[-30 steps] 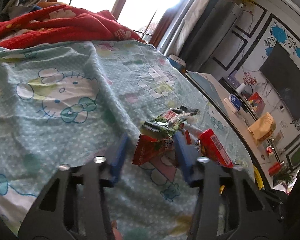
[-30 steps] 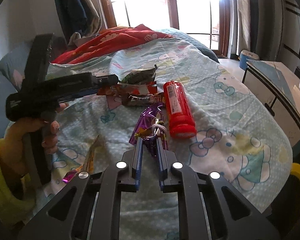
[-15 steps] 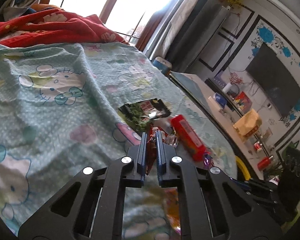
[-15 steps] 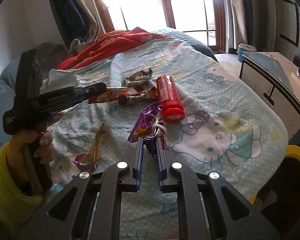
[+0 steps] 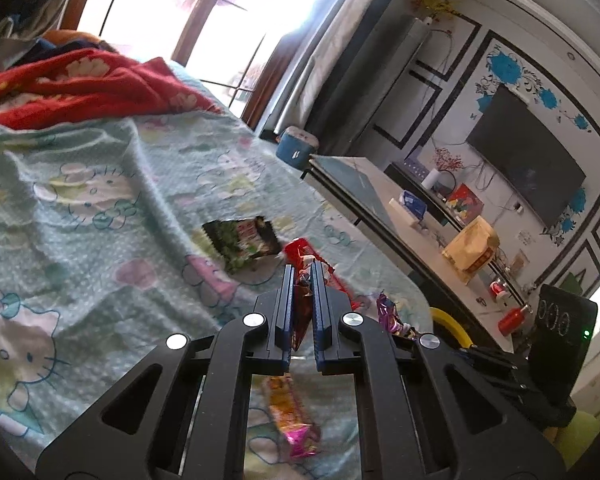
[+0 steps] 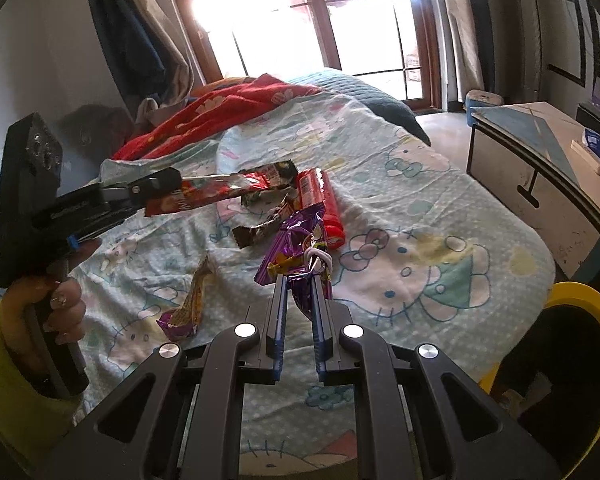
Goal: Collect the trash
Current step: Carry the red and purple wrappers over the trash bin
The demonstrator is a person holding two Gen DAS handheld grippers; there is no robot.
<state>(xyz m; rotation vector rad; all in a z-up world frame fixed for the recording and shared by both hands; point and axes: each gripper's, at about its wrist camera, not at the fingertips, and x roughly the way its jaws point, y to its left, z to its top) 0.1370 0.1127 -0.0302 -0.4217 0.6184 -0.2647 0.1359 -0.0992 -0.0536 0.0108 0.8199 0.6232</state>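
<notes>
My left gripper [image 5: 302, 276] is shut on a red snack wrapper [image 5: 300, 312], held up off the bed. From the right wrist view this gripper [image 6: 172, 182] is gripped by a hand at the left, and the red wrapper [image 6: 220, 192] sticks out level from it. My right gripper [image 6: 300, 284] is shut on a crumpled purple wrapper [image 6: 296, 240], lifted above the sheet. On the bed lie a red tube [image 6: 324, 208], a dark brown wrapper [image 6: 260, 228], a green-black packet [image 5: 242, 240] and a yellow-pink wrapper [image 6: 188, 304].
The bed has a pale blue cartoon-print sheet [image 6: 420, 200] and a red blanket [image 6: 228, 108] at the far end. A yellow-rimmed bin [image 6: 572, 300] stands off the bed's near right corner. A low cabinet [image 6: 540, 168] runs along the right.
The left gripper went from open around the red wrapper to shut on it, then rose and drew back with it. The right gripper rose slightly, still gripping the purple wrapper.
</notes>
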